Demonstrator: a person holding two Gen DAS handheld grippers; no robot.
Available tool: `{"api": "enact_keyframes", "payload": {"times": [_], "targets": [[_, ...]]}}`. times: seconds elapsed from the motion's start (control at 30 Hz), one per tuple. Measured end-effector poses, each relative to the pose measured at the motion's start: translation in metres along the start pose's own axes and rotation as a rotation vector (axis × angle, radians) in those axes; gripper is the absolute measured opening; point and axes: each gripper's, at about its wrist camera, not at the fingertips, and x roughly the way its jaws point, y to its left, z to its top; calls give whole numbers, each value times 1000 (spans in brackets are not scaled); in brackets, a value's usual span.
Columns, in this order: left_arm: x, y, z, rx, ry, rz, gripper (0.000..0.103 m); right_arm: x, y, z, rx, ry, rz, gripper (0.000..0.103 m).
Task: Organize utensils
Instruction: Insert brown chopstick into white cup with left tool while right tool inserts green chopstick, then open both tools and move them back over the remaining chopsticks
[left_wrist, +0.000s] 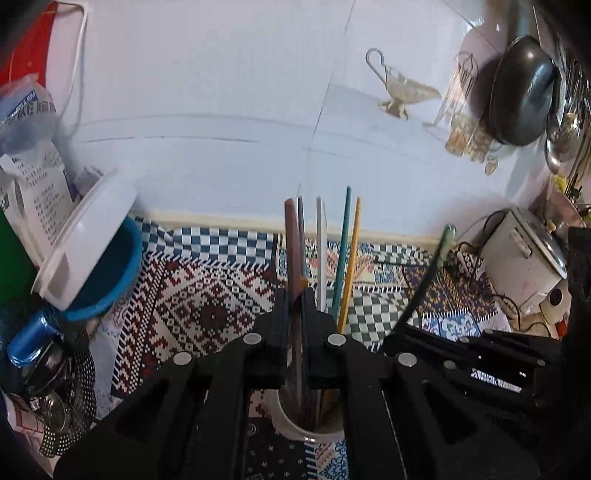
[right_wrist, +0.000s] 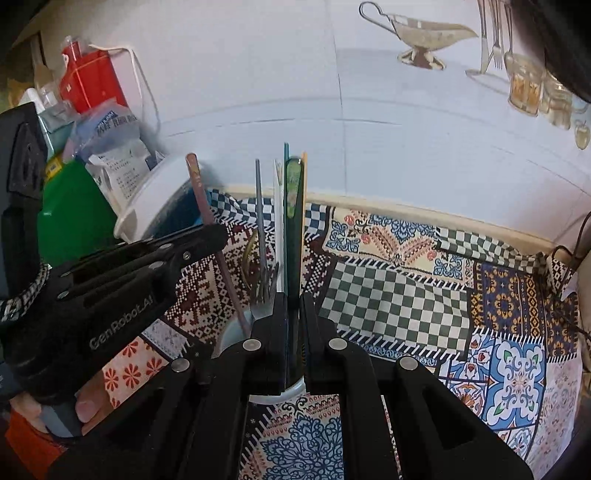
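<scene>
The left gripper (left_wrist: 294, 295) tilts downward over the white cup (left_wrist: 295, 430), jaws pinched on a brown stick (left_wrist: 291, 240) whose lower end sits in the cup. Beside it stand grey, white, teal and yellow sticks (left_wrist: 345, 236) in the same cup. To the right, the right gripper (right_wrist: 294, 295) also angles down, clamped on a dark green-topped utensil (right_wrist: 294, 221) reaching into the cup on the patterned cloth (right_wrist: 391, 295).

White tiled wall (left_wrist: 229, 74) with printed gravy-boat decal (right_wrist: 424, 33) backs the counter. Patchwork-patterned cloth (right_wrist: 399, 295) covers the counter up to a pale strip (right_wrist: 424, 218) along its rear edge. A white rice cooker (left_wrist: 524, 258) stands at the right end.
</scene>
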Motion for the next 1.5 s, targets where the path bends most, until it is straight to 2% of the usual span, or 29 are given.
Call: {"api": "enact_keyframes", "payload": {"times": [0.27, 0.47, 0.57, 0.67, 0.7, 0.73, 0.93, 1.13, 1.5], "targets": [[-8, -7, -6, 35, 35, 31, 4, 4, 2, -1, -9, 52, 29, 7], [-30, -19, -3, 66, 18, 58, 7, -18, 0, 0, -28, 24, 29, 20], [-44, -27, -2, 75, 3, 64, 14, -33, -8, 1, -26, -4, 21, 30], [-59, -37, -1, 85, -22, 75, 28, -52, -17, 1, -26, -40, 3, 42], [-64, -42, -1, 89, -31, 80, 35, -57, -20, 1, -26, -50, -1, 46], [-69, -48, -1, 94, -39, 84, 42, -63, -24, 0, -26, -61, -6, 47], [-83, -79, -4, 111, -63, 77, 59, -92, -48, -10, -34, -103, -55, 56], [-69, -109, -16, 125, -24, 64, 63, -106, -81, -30, -20, -80, -95, 58], [-12, -152, -59, 134, 136, 68, 63, -91, -143, -89, 34, 75, -163, 58]]}}
